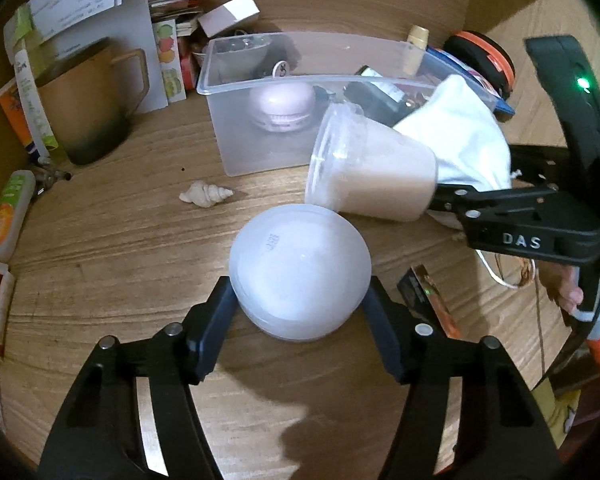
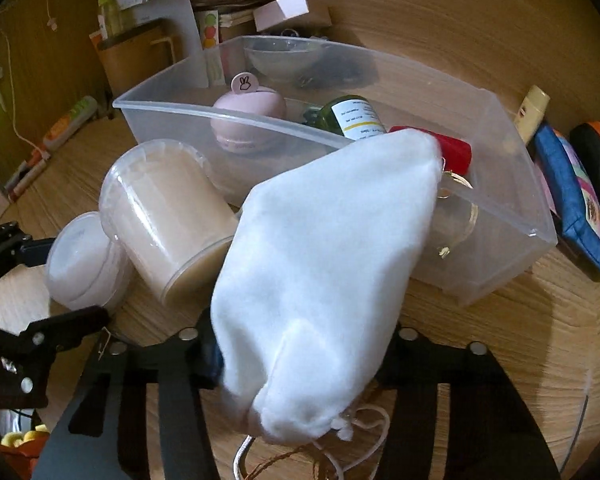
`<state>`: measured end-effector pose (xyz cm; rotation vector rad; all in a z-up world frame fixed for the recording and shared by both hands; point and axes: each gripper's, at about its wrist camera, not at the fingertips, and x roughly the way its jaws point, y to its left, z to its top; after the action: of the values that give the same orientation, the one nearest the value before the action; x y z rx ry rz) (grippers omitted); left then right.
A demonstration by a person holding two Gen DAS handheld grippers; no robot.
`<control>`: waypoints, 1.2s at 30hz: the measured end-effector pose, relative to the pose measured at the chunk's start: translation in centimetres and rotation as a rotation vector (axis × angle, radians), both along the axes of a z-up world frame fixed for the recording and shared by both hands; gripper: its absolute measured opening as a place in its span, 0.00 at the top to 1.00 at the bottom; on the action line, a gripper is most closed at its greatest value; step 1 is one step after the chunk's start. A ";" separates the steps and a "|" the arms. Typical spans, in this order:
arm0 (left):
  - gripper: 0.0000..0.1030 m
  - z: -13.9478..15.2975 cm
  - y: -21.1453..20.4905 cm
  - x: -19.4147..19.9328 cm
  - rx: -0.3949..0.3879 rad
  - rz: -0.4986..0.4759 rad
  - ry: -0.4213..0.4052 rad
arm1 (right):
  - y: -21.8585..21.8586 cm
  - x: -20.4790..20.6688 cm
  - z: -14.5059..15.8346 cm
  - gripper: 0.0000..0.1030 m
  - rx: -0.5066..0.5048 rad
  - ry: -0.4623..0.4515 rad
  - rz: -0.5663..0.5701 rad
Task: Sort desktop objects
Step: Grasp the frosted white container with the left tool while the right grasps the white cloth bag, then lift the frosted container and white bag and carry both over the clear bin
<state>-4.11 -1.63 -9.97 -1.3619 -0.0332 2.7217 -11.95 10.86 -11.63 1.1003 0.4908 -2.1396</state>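
Observation:
My left gripper (image 1: pixel 299 300) is shut on a round frosted white jar (image 1: pixel 299 268) that stands on the wooden desk; the jar also shows in the right wrist view (image 2: pixel 85 260). My right gripper (image 2: pixel 300 340) is shut on a white cloth drawstring pouch (image 2: pixel 328 256) and holds it over the near rim of the clear plastic bin (image 2: pixel 540 216); the pouch hides the fingertips. In the left wrist view the pouch (image 1: pixel 460 136) and right gripper body (image 1: pixel 532 224) sit at the right. A clear tub of beige cream (image 1: pixel 372 168) lies on its side between jar and bin.
The bin (image 1: pixel 236 148) holds a pink macaron-shaped case (image 2: pixel 252 120), a green bottle (image 2: pixel 352 116) and a red object (image 2: pixel 456 148). A seashell (image 1: pixel 206 194), a brown mug (image 1: pixel 96 100), tubes at the left edge and a blue pouch (image 2: pixel 572 204) surround it.

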 end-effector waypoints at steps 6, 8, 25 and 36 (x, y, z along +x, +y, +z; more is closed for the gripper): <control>0.38 0.0 -0.3 0.0 0.012 0.024 0.012 | 1.3 0.1 0.7 0.63 -0.053 -0.030 -0.022; 0.38 0.1 -0.6 0.0 0.039 0.034 0.013 | 1.9 0.1 1.1 0.64 -0.080 -0.045 -0.031; 0.39 3.2 -2.6 1.4 0.068 0.100 0.104 | 6.6 -0.2 5.3 0.64 -0.232 -0.020 -0.130; 0.73 3.4 -2.8 1.3 0.056 0.075 0.084 | 7.8 0.0 6.6 0.64 -0.289 -0.010 -0.152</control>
<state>-2.81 -4.38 -6.53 -1.2558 -0.1560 2.8129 -11.92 18.68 -5.00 1.0092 0.0896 -2.2479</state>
